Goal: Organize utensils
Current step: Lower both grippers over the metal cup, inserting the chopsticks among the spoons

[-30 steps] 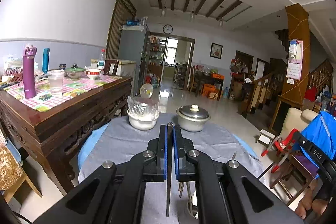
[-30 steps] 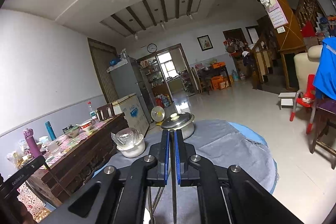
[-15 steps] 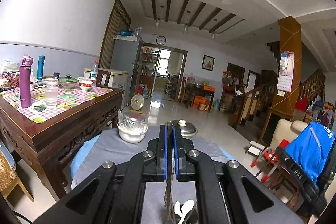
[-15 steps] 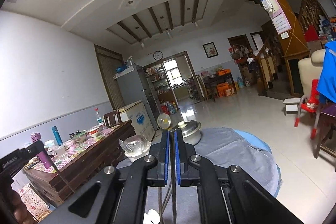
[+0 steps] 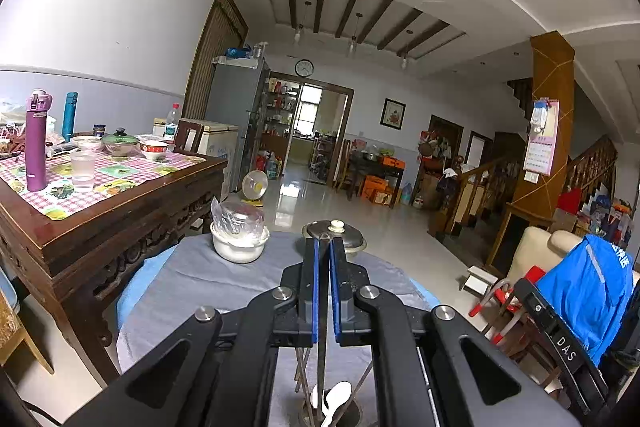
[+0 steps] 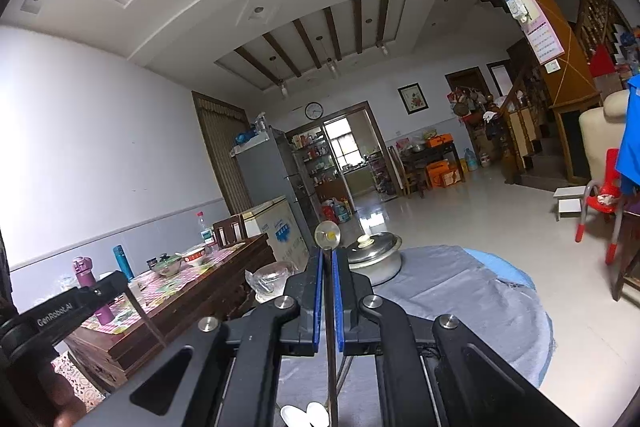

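My left gripper (image 5: 324, 247) is shut on a thin dark chopstick (image 5: 321, 367) that hangs down into a utensil holder (image 5: 348, 417) at the bottom edge, where white spoons (image 5: 336, 397) and other sticks stand. My right gripper (image 6: 328, 257) is shut on a thin metal chopstick (image 6: 331, 355) that points down toward white spoons (image 6: 304, 413) below. Both grippers are raised above the round table with the grey cloth (image 5: 192, 279), also in the right wrist view (image 6: 460, 291). The left gripper's body (image 6: 68, 311) shows at the left of the right wrist view.
A white bowl with a plastic bag (image 5: 239, 239) and a lidded steel pot (image 5: 334, 233) stand at the table's far side. A dark wooden table (image 5: 100, 203) with bottles and bowls is to the left. A chair with a blue jacket (image 5: 588, 291) is to the right.
Both grippers have risen and tilted upward, each still holding its chopstick. The utensil holder with white spoons has come into view under the left gripper.
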A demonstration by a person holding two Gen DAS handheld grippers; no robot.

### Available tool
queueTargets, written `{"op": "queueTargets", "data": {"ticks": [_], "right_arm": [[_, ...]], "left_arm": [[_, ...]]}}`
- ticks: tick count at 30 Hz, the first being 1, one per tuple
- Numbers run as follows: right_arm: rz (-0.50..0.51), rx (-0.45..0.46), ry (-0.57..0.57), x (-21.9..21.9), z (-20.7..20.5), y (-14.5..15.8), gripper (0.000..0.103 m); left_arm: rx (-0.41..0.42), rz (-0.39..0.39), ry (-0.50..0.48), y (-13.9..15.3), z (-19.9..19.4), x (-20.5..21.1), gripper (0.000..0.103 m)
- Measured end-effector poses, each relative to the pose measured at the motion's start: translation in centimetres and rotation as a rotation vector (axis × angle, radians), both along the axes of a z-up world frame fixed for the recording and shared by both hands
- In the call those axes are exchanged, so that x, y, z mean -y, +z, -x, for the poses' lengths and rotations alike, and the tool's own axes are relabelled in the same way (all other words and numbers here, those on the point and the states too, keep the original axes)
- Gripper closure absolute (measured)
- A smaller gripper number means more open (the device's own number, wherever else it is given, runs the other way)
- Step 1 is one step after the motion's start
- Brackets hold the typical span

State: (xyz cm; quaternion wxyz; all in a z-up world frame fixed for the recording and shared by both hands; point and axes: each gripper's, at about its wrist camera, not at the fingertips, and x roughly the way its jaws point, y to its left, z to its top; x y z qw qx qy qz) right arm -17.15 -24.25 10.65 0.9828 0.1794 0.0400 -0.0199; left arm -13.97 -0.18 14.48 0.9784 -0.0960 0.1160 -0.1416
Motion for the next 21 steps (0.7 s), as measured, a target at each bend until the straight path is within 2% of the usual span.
{"op": "queueTargets", "data": {"ticks": [9, 21], "right_arm": [[-0.025, -0.025, 0.027, -0.6, -2.6, -0.5, 0.097], [0.004, -0.057, 0.04, -1.3, -3.1, -1.4, 0.097]], "left_arm": [[-0.025, -0.015, 0.007, -0.7, -1.1, 0.7, 0.098], [-0.052, -0.017, -0.003, -1.1, -1.1, 0.7, 0.098]]}}
